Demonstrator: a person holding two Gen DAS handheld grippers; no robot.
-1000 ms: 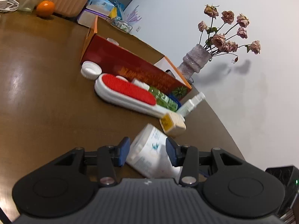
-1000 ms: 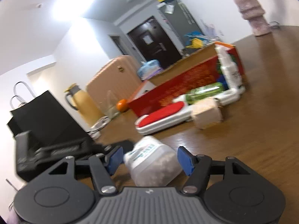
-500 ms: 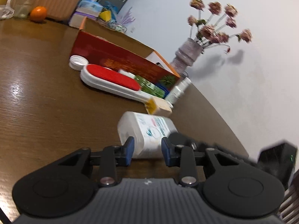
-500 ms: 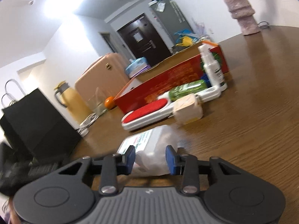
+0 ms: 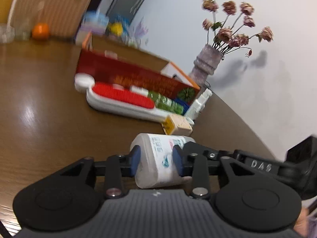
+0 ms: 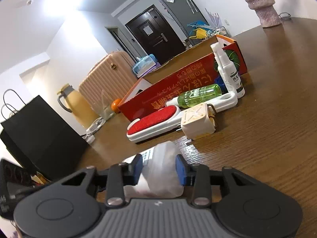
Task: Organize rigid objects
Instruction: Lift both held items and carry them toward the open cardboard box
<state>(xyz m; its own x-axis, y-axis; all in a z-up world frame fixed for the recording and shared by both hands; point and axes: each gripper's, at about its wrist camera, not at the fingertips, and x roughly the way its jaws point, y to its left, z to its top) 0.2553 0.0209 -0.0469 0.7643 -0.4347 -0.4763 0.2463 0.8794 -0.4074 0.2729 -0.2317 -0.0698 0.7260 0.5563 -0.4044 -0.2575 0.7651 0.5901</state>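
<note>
Left gripper point(image 5: 156, 161) and right gripper point(image 6: 159, 168) both clamped on the bottle point(image 5: 160, 156), opposite ends. Risk: uneven pull twists it loose onto the box point(image 6: 198, 122) just ahead.

Left gripper point(image 5: 156, 162), right gripper point(image 6: 159, 169): black bodies, blue pads, silver screws, ribbed grey base.

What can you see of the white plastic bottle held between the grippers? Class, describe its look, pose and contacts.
The white plastic bottle is a translucent, milky cylinder with a printed label of blue-green graphics and small text. It lies on its side, just in front of a beige cube on the brown wooden table. The left gripper clamps one end and the right gripper the other, blue pads pressed on its sides. No cap shows. Whether it rests on the table cannot be told.
</note>
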